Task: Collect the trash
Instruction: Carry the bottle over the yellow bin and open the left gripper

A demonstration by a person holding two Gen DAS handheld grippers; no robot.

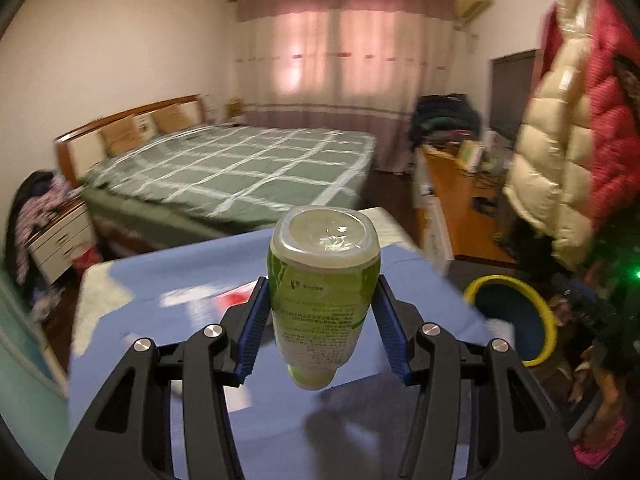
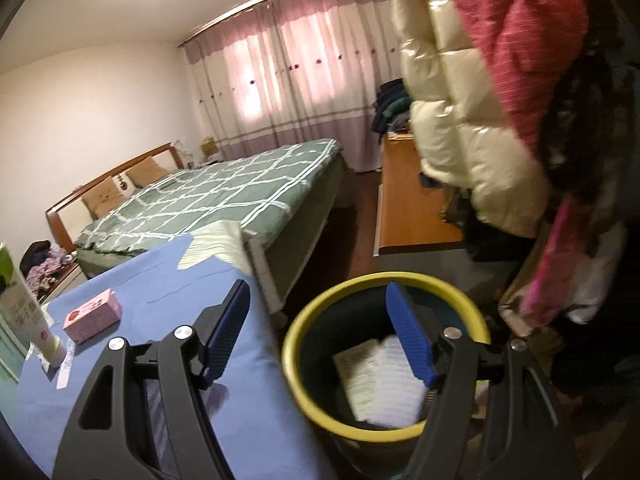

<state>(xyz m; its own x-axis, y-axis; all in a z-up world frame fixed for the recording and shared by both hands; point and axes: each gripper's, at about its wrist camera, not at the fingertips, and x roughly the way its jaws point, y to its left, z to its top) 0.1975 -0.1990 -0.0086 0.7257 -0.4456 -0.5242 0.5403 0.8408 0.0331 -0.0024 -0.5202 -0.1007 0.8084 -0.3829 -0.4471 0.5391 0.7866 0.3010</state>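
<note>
Bottle point(image 1: 324, 300), green-labelled plastic, sits pinched between the blue-padded fingers point(image 1: 256, 328) of the left gripper point(image 1: 322, 320), base pointing away from the camera and cap toward it, held clear above the blue tabletop point(image 1: 168, 280). Both pads press on its sides. In the right wrist view the same bottle shows at the far left edge, cap down, over the tabletop's left part.

The tabletop's right edge runs diagonally just beyond the bottle; past that edge, lower and to the right, stands the trash bin point(image 1: 548, 320), dark with a yellow rim. The bin stands beside the tabletop's edge, not under it, and its mouth is open from above. White paper point(image 2: 380, 384) lies inside it.

The right gripper point(image 2: 320, 324) holds nothing; its fingers point(image 2: 408, 332) are spread wide, one over the tabletop's edge, the other over the bin's mouth.

On the tabletop a pink box point(image 2: 94, 315) lies well left of that edge, with a thin white strip point(image 2: 64, 372) nearer the camera. A pale cloth point(image 2: 218, 246) drapes over the tabletop's far corner.

Beyond the tabletop is a bed point(image 2: 224, 196) with a green checked cover; a strip of dark floor point(image 2: 360, 220) runs between it and a wooden desk point(image 2: 408, 208). Hanging jackets point(image 2: 472, 120), cream and pink, crowd the space to the right of the bin.
</note>
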